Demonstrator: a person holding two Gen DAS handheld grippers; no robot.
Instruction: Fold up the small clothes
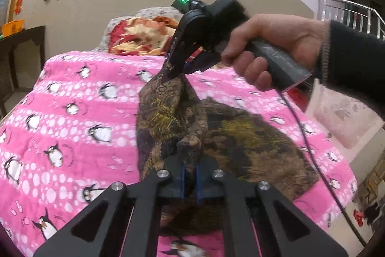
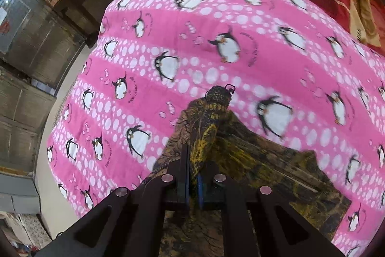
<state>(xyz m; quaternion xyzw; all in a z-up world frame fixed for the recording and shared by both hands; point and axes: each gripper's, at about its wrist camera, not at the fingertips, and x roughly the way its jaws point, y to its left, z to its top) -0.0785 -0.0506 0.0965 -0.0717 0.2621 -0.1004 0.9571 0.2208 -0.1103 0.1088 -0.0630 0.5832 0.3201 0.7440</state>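
L gripper (image 1: 189, 169) jaws clamped; R gripper (image 1: 176, 74) likewise, angled down

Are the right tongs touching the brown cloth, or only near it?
Touching. In the left wrist view the right tongs pinch a raised fold of the brown cloth; the right wrist view shows the cloth squeezed between the blue pads.
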